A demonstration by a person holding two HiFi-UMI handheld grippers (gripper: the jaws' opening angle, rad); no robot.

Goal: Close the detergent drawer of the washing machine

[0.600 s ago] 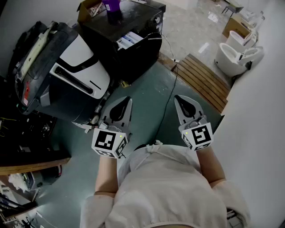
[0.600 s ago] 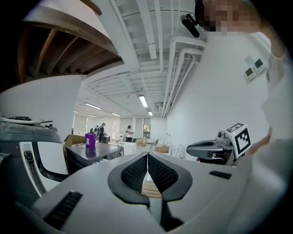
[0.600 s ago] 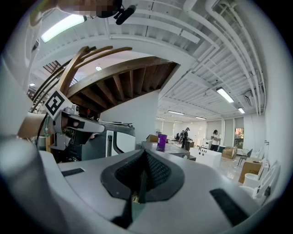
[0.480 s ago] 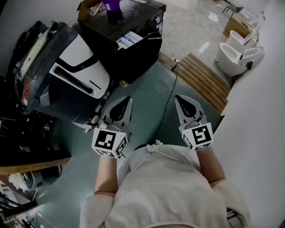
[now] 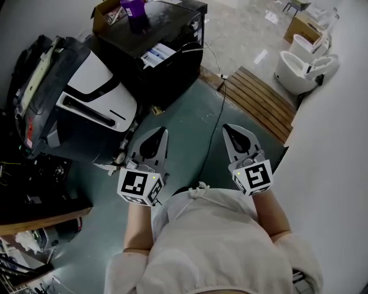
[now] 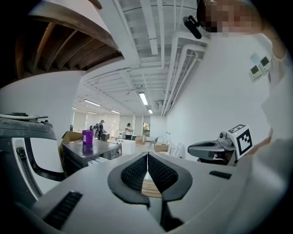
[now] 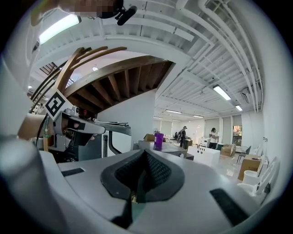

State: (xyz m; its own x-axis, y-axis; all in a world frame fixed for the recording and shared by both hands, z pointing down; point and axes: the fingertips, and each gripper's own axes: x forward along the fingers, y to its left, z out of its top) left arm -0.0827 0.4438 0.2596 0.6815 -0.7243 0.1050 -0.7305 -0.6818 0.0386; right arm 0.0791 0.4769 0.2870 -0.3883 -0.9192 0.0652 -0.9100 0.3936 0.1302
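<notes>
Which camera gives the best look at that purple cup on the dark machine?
The left gripper view: the purple cup stands whole, side-on, on the dark machine. The right gripper view shows the cup smaller; the head view looks down on the cup, cut by the top edge.

Washing machine (image 5: 172,69) far centre, with a purple cup (image 5: 134,8) on top and a cardboard box (image 5: 106,14) at its far-left corner. Tilted appliance (image 5: 86,97) left of it. Wooden slat platform (image 5: 259,100) on the right, toilets (image 5: 302,60) beyond it. Cable (image 5: 221,109) on the floor between machine and platform. Left gripper (image 5: 161,133) and right gripper (image 5: 229,130) side by side, nearer.
</notes>
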